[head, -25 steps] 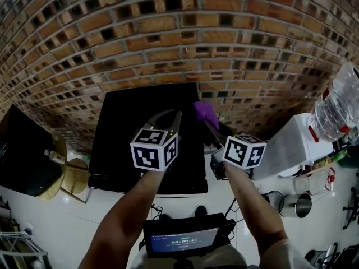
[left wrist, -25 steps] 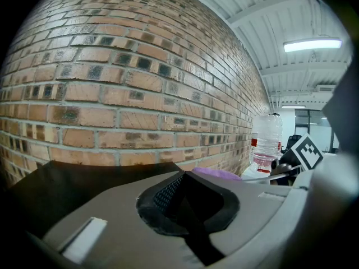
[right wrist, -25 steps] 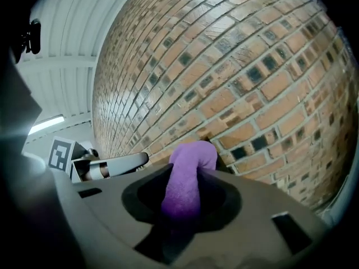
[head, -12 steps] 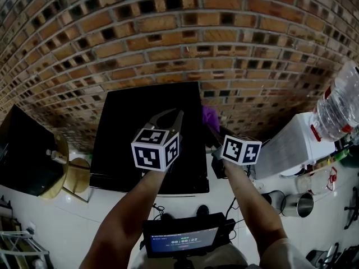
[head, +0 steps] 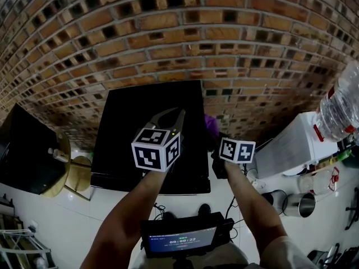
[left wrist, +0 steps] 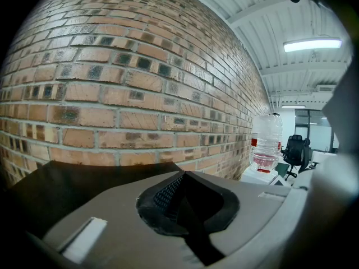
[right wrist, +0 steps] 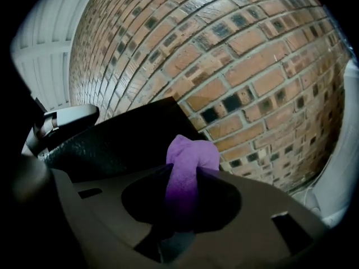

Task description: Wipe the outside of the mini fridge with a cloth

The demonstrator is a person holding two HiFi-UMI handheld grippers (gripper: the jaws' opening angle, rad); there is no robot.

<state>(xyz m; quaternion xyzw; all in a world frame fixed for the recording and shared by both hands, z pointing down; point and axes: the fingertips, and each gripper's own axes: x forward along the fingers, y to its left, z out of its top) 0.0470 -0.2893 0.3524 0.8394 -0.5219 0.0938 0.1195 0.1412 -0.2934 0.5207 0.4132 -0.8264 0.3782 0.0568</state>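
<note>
The black mini fridge (head: 146, 128) stands against the brick wall, seen from above in the head view. My left gripper (head: 178, 112) hovers over the fridge's top near its right edge, jaws shut with nothing between them (left wrist: 180, 188). My right gripper (head: 212, 132) is lower, beside the fridge's right side, shut on a purple cloth (head: 211, 123). In the right gripper view the purple cloth (right wrist: 189, 172) bulges out between the jaws, with the fridge's black side (right wrist: 118, 136) just left of it.
A white water dispenser (head: 291, 144) with a clear bottle (head: 339, 105) stands to the right. Metal cups (head: 291, 203) sit on the floor by it. A round wooden stool (head: 64, 170) and a black cabinet (head: 22, 150) are at the left. A screen (head: 182, 240) is below.
My right gripper with the purple cloth has sunk down along the fridge's right side, so less cloth shows in the head view. The left gripper has stayed put.
</note>
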